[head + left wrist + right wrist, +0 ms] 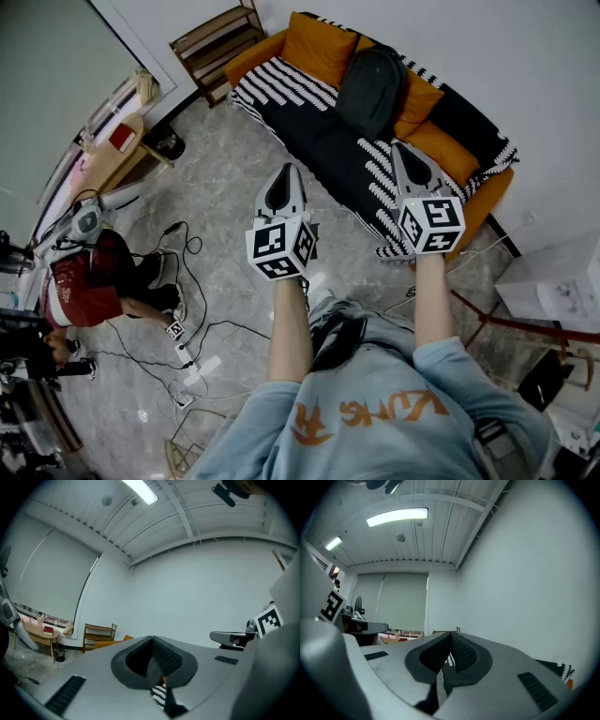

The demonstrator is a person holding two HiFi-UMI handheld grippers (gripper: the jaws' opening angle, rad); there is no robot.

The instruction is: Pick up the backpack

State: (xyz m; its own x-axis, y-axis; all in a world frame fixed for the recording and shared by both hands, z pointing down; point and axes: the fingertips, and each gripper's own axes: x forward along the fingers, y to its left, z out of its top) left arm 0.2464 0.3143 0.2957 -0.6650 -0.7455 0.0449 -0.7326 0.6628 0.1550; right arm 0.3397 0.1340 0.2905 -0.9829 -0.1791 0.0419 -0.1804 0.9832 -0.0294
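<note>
1. The left gripper [285, 178] has its jaws pressed together and holds nothing.
2. The right gripper [403, 157] is likewise closed and empty.
3. The backpack [373, 89] leans on the sofa [319, 47], at 11 o'clock from the right gripper and between 1 and 2 o'clock from the left, apart from both.

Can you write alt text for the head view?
From above, a person holds out a left gripper and right gripper, both shut and empty, toward a dark backpack leaning on an orange sofa with a black-and-white striped cover. Another person crouches on the floor at left among cables.
</note>
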